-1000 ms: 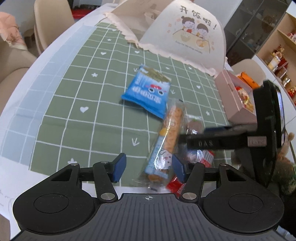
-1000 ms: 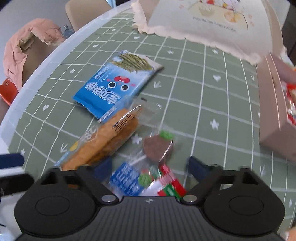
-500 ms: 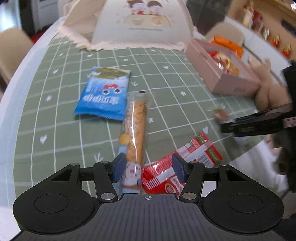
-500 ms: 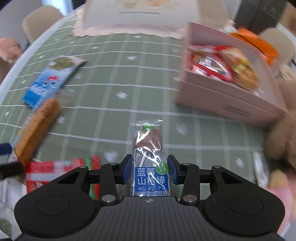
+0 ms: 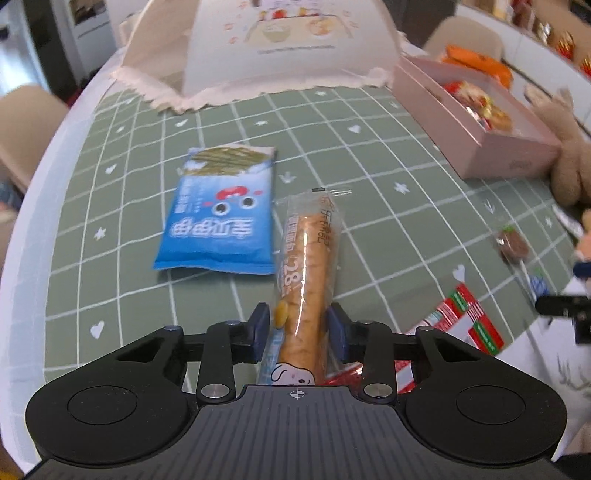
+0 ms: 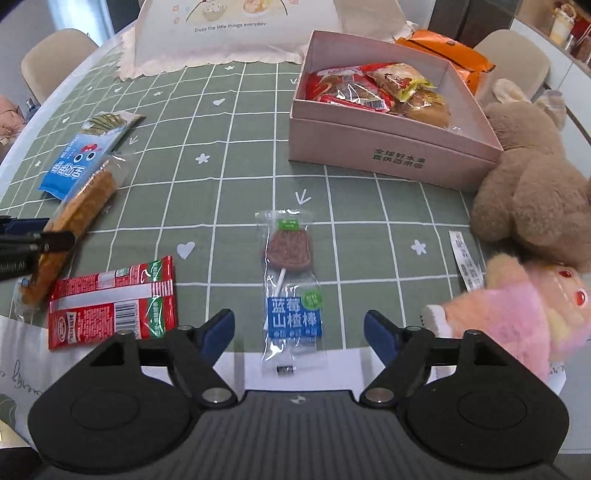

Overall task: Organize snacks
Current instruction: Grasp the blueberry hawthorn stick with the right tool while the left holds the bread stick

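A long bread stick packet [image 5: 304,266] lies on the green checked cloth [image 5: 369,166], its near end between the closing jaws of my left gripper [image 5: 297,325]. Both pads touch the wrapper. In the right wrist view the same packet [image 6: 81,210] shows at the left with the left gripper [image 6: 22,243] on it. My right gripper [image 6: 299,328] is opening. A lollipop packet [image 6: 291,258] lies flat on the cloth between its spread fingers, untouched. A pink box [image 6: 391,147] of snacks stands beyond it, to the right.
A blue seaweed packet [image 5: 221,218] lies left of the bread stick. A red packet [image 6: 110,302] sits near the table's front edge. A brown plush toy [image 6: 535,192] and a pink one [image 6: 517,310] crowd the right. A food cover [image 6: 236,33] and an orange bag [image 6: 447,51] stand behind.
My left gripper slid over the bread stick's end and its jaws narrowed onto it. My right gripper carried the lollipop packet rightward, then opened and left it on the cloth.
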### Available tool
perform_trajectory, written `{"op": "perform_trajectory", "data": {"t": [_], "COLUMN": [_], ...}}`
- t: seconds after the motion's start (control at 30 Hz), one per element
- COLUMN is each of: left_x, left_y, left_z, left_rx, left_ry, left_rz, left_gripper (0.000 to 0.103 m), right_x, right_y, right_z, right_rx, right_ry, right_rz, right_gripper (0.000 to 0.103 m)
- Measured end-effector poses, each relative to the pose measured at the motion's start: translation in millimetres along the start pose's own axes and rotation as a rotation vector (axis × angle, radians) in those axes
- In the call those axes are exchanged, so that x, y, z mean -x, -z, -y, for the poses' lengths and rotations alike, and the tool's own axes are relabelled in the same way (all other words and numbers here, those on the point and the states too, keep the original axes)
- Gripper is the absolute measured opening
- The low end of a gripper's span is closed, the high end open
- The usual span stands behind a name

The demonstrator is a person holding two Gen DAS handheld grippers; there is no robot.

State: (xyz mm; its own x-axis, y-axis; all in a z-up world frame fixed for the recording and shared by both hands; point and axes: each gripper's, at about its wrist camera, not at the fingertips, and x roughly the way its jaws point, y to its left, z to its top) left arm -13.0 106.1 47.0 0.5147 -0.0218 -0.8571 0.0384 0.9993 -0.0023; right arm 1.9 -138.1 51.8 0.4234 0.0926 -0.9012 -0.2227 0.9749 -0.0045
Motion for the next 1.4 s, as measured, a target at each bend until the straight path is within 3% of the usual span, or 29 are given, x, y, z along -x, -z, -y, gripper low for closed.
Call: {"op": "perform_trajectory", "data": {"t": [0.3,0.47,0.8,1.0,1.07,1.13,1.3,1.4], "left_x": [13,17,18,19,19,20,25,27], "left_y": [13,25,30,30,32,33,42,46], "left_z": [-33,-36,-28,-33,-34,-34,-28,-23], "left_rx": [0.127,0.198,0.188,0.206,0.218,0.222,0.225,0.222], "left_ry": [0.034,0.151,0.15,0.159,0.169,0.18,0.206,0.202], "left_rz": [0.005,-0.012,-0.01,-0.021,-0.03,-0.042,-0.064,-0.066], "left_gripper": [0.035,0.034,0.034,0.034,0.034,0.034,0.034,0.034], "right_x": [-9,-10,-18,-8,-7,-10,-19,-15], "right_y": [5,4,4,13,19,19,-1,-18], "right_z": [-4,-4,-4,-44,-63,-79,-77,-46], "right_rx": [-0.035,-0.046,-0.058,0.097,0.161,0.241,0.302,0.197], "right_ry": [-0.034,-0.035,-0.056,-0.188,-0.216,-0.152,0.055,0.022], "right_rz": [-0.011,0.007,-0.008,-0.034,-0.025,0.013,0.124,0.156], "right_gripper": [0.082,0.087,0.087,0.087,0.079,0.069,0.069,0.082]}}
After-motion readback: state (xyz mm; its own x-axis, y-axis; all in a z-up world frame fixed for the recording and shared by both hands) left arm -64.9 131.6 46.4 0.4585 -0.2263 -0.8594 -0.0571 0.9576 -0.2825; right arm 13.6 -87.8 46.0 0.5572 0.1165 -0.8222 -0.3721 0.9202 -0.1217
